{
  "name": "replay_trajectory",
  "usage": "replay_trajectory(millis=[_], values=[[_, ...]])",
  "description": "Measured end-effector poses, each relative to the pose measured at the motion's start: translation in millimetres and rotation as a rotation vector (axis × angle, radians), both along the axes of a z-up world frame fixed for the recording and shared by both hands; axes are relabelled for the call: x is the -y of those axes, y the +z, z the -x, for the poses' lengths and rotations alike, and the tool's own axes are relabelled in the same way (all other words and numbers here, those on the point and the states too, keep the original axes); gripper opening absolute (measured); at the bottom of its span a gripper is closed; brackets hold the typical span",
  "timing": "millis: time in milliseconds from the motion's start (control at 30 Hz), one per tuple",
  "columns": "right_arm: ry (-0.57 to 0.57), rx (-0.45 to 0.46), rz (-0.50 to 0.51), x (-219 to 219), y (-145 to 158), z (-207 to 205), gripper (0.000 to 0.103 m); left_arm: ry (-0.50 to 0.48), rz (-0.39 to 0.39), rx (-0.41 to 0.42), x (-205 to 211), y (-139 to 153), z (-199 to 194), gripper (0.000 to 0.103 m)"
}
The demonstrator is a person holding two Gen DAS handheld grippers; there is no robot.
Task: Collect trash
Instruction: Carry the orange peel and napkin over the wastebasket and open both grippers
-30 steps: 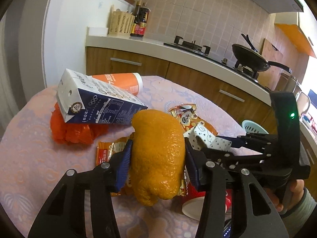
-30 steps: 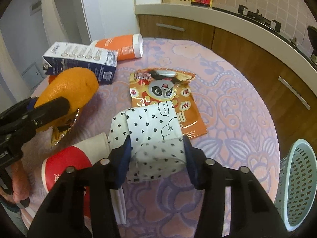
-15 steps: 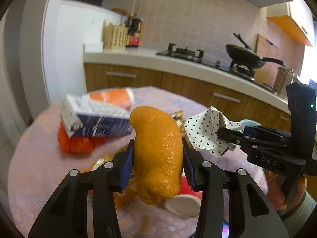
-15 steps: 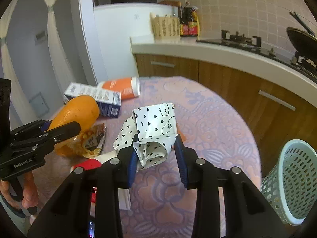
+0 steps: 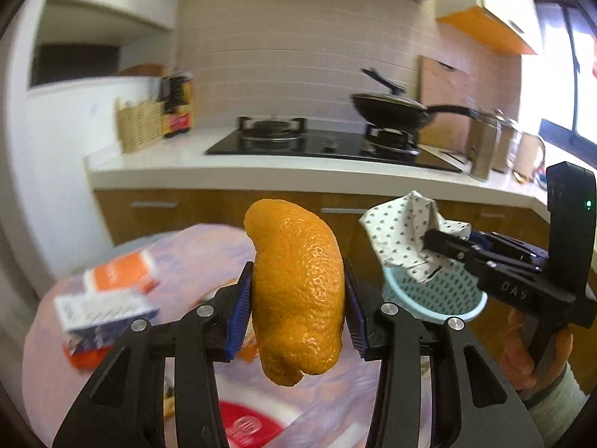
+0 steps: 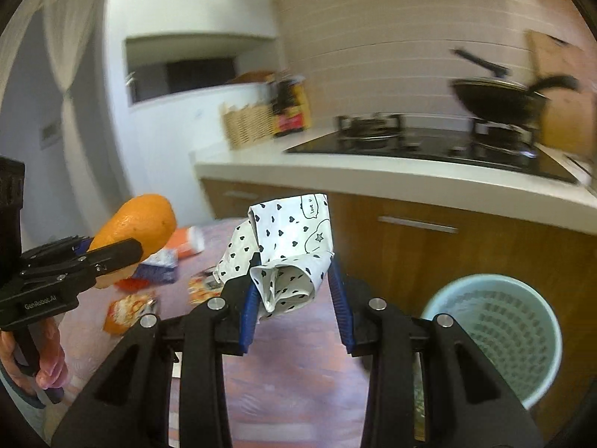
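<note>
- Left wrist view: the left gripper is clamped on an orange peel, both blue pads pressed against its sides, the peel standing upright above the tabletop.
- To the right in that view, the right gripper grips a crumpled white wrapper with small hearts, held in the air over the far rim of a pale blue basket.
- Right wrist view: the right gripper pinches the bunched lower part of the wrapper; the rest of it rises above the pads.
- The basket stands lower right in this view, beside the tabletop edge and in front of the wooden cabinets.
- On the tabletop, left of both grippers, lie a blue and white carton, an orange cup on its side behind it, and a snack packet, all blurred.
- A red and white cup lies near, under the left gripper.
- Far behind, a black pan sits on the stove.
</note>
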State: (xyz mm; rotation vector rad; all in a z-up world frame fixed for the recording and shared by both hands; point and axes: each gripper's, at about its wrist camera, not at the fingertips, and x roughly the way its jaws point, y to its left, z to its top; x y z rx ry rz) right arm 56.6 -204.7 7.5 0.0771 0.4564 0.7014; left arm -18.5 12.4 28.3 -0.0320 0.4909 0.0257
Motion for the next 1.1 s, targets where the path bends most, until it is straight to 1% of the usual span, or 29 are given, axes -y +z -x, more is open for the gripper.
replay_trajectory(millis=[133, 167, 233, 267, 300, 333, 367, 400, 433, 500, 533, 600, 633, 700, 800, 833, 900, 933, 967, 1000, 1100], values=[[-0.133, -0.020, 0.001, 52.1, -9.7, -22.1, 0.032, -0.085, -0.045, -0.038, 42.4, 1.3, -31.1, 0.042], [-0.157, -0.033, -0.007, 65.0, -12.6, -27.1, 0.032, -0.136, -0.019, -0.064, 56.1, 1.5, -45.1, 0.042], [-0.207, -0.069, -0.023, 88.0, -22.4, -40.0, 0.032, -0.242, 0.103, -0.114, 71.2, 2.0, -66.7, 0.042], [-0.242, -0.092, -0.023, 101.8, -29.4, -48.2, 0.032, -0.273, 0.132, -0.127, 78.4, 2.3, -75.7, 0.042], [-0.272, -0.111, -0.022, 112.5, -35.6, -54.6, 0.032, -0.304, 0.141, -0.144, 91.9, 3.0, -88.9, 0.042], [-0.308, -0.144, -0.022, 125.8, -44.5, -64.1, 0.032, -0.316, 0.135, -0.154, 100.0, 2.3, -94.8, 0.042], [-0.336, -0.175, -0.024, 135.4, -52.3, -71.3, 0.032, -0.341, 0.119, -0.181, 116.1, 0.5, -109.2, 0.042], [-0.355, -0.201, -0.026, 142.9, -58.4, -77.2, 0.032, -0.357, 0.097, -0.199, 128.3, -2.1, -118.8, 0.042], [-0.377, -0.235, -0.031, 152.3, -66.4, -84.5, 0.032, -0.372, 0.057, -0.221, 146.5, -6.8, -132.6, 0.042], [-0.404, -0.308, -0.051, 171.3, -84.0, -98.3, 0.032, -0.393, 0.020, -0.271, 170.8, -18.6, -153.6, 0.042], [-0.406, -0.321, -0.052, 174.7, -89.4, -100.5, 0.032, -0.403, 0.013, -0.305, 182.5, -27.3, -165.7, 0.042], [-0.440, -0.348, -0.020, 179.8, -100.8, -108.2, 0.032, -0.419, 0.031, -0.360, 194.3, -40.7, -183.0, 0.042], [-0.450, -0.362, -0.008, 182.1, -105.2, -110.4, 0.033, -0.428, 0.061, -0.397, 201.1, -51.0, -195.3, 0.042], [-0.460, -0.420, 0.010, 188.0, -118.7, -121.3, 0.034, -0.430, 0.080, -0.434, 209.4, -66.7, -212.4, 0.043], [-0.482, -0.476, 0.019, 194.2, -132.6, -132.5, 0.039, -0.407, 0.072, -0.475, 219.1, -88.0, -231.7, 0.046], [-0.476, -0.500, 0.003, 199.1, -138.4, -135.0, 0.042, -0.401, 0.070, -0.490, 222.0, -94.1, -238.9, 0.047], [-0.457, -0.524, -0.022, 205.2, -144.9, -137.7, 0.044, -0.387, 0.060, -0.516, 224.2, -105.3, -249.4, 0.051], [-0.456, -0.532, -0.026, 208.6, -147.6, -138.7, 0.046, -0.385, 0.061, -0.523, 224.4, -109.3, -252.6, 0.051], [-0.458, -0.538, -0.025, 211.5, -149.4, -139.7, 0.048, -0.380, 0.061, -0.527, 223.8, -111.0, -253.6, 0.055], [-0.459, -0.546, -0.024, 214.3, -150.7, -140.1, 0.048, -0.373, 0.059, -0.531, 224.3, -113.6, -256.2, 0.056], [-0.456, -0.541, -0.030, 218.1, -149.6, -137.4, 0.048, -0.369, 0.077, -0.538, 220.8, -117.2, -259.9, 0.057]])
